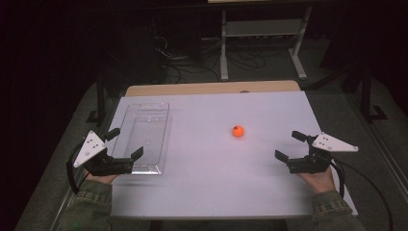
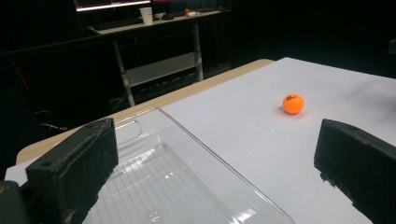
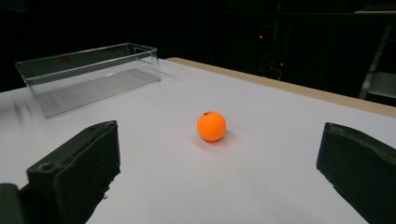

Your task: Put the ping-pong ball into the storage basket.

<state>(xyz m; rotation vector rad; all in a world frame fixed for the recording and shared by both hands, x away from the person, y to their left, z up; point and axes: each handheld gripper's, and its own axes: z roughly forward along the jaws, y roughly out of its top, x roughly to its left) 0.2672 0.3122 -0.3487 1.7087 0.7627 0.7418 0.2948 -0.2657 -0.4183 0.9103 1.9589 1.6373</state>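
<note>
Table point(image 1: 211, 192): I've got a white top in front of me with a bare wooden strip along the far edge; everything I'm working with sits on it.

Tray point(image 1: 144, 137): clear plastic, long and shallow, ribbed floor, on the left half of the table with its length running away from me. In my right gripper view a small orange sticker shows on its far wall, too small for me to read.

Left gripper point(image 1: 125, 144): at the tray's near end, jaws spread wide, nothing between them. In my left gripper view one jaw hangs over the tray, the other over bare table just beside its rim; I can't tell whether either touches.

Right gripper point(image 1: 289, 146): at the right side of the table, jaws wide apart and empty, pointing toward the ball. Near it, not touching.

Ball point(image 1: 238, 131): orange, small, resting on the white top right of centre, well apart from the tray and between me and the far edge. My right gripper view has it dead ahead between the jaws.

Writing: there's a dark mark on top of the ball, and I can't read it.
</note>
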